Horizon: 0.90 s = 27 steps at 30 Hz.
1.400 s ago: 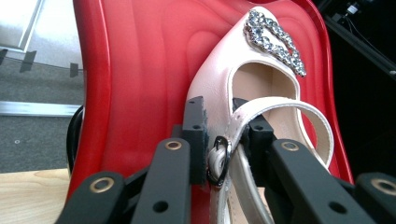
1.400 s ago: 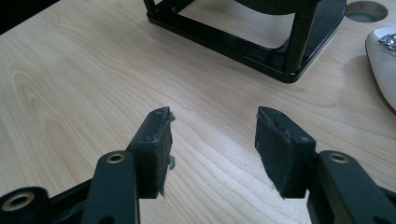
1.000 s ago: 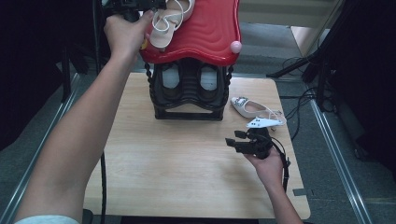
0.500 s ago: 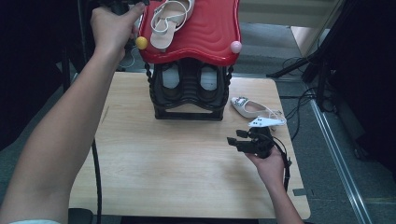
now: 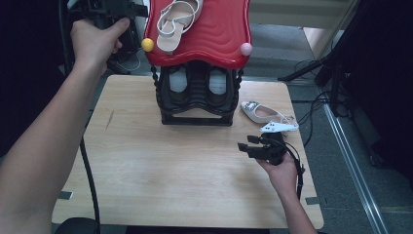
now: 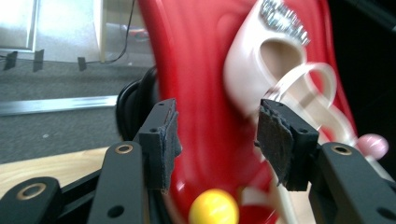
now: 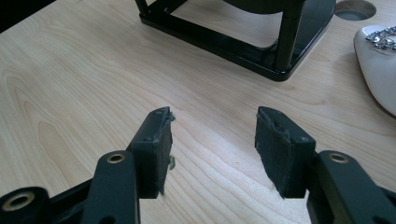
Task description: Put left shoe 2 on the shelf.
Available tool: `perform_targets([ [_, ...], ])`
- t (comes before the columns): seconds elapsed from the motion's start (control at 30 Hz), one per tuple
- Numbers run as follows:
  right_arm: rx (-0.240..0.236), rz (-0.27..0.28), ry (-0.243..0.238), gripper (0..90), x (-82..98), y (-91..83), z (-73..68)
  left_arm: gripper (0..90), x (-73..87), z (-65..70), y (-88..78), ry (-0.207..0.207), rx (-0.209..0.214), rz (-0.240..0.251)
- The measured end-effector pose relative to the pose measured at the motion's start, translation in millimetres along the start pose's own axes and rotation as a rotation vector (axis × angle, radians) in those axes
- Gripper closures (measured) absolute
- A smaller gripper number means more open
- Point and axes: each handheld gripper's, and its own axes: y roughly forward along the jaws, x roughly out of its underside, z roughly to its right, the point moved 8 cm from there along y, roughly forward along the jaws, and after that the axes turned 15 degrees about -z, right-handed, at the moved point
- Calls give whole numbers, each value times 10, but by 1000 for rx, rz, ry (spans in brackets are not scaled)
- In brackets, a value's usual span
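The work in hand looks like setting a pair of cream sandals on the red top of a shoe rack (image 5: 214, 29), and the first half reads as done. One strappy cream sandal (image 5: 176, 22) lies on that red top at the upper middle of the high view. The left gripper (image 5: 114, 9), at the upper left of that frame, has just been opening its jaws; in the left gripper view they stand apart with nothing pressed between the pads, the blurred sandal (image 6: 280, 70) beyond them.

The second sandal (image 5: 263, 113) lies on the wooden table (image 5: 185, 185) right of the rack's black base. The right gripper (image 5: 255, 146) hovers low in front of it, jaws spread and empty. The next move probably calls for reaching to that shoe and closing on its side.

Count: two sandals, two knobs on the rack's front edge, one yellow (image 5: 147, 44) and one pink (image 5: 246, 48), and what seem to be two dark shoes (image 5: 197, 83) inside the rack, dim.
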Motion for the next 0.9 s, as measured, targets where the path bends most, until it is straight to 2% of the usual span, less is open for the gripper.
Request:
perform_targets([
  [0.03, 0, 0, 0, 470, 0, 0, 0, 479, 0, 0, 0, 0, 0, 0],
  [0.13, -1, 0, 3, 473, 0, -3, 7, 474, 110, -119, -24, -9, 8, -1],
  [0.17, 1, 1, 4, 473, 0, -6, 12, 474, 192, -204, -30, -3, -6, 2],
  [0.2, 1, 1, 4, 473, 0, -6, 12, 474, 192, -204, -30, -3, -6, 2],
  [0.27, 4, 3, 4, 475, 0, -8, 25, 471, 334, -322, 2, -4, -7, -11],
  [0.3, 2, 2, 3, 478, 0, -7, 27, 467, 334, -322, 2, -4, -7, -11],
  [0.37, 2, 1, 3, 482, 0, -7, 27, 467, 439, -384, 59, 13, -16, -25],
  [0.4, -1, 0, 7, 484, -2, -3, 25, 468, 545, -454, 121, 17, -25, -50],
  [0.6, -2, 4, 11, 485, -9, -13, 32, 470, 761, -595, 239, 7, -17, -41],
  [0.7, -2, 5, 15, 485, -6, -20, 45, 467, 896, -656, 335, 13, -4, -56],
  [0.73, -1, 5, 14, 485, -5, -19, 52, 467, 989, -689, 400, 11, 6, -57],
  [0.77, -1, 5, 14, 485, -5, -19, 52, 466, 989, -689, 400, 11, 6, -57],
  [0.8, 0, 5, 21, 486, -3, -25, 57, 466, 1090, -728, 475, -1, 8, -63],
  [0.83, 1, 7, 21, 486, -3, -27, 59, 465, 1090, -728, 475, -1, 8, -63],
  [0.9, 3, 8, 20, 486, -2, -32, 66, 462, 1239, -792, 570, -6, 11, -87],
])
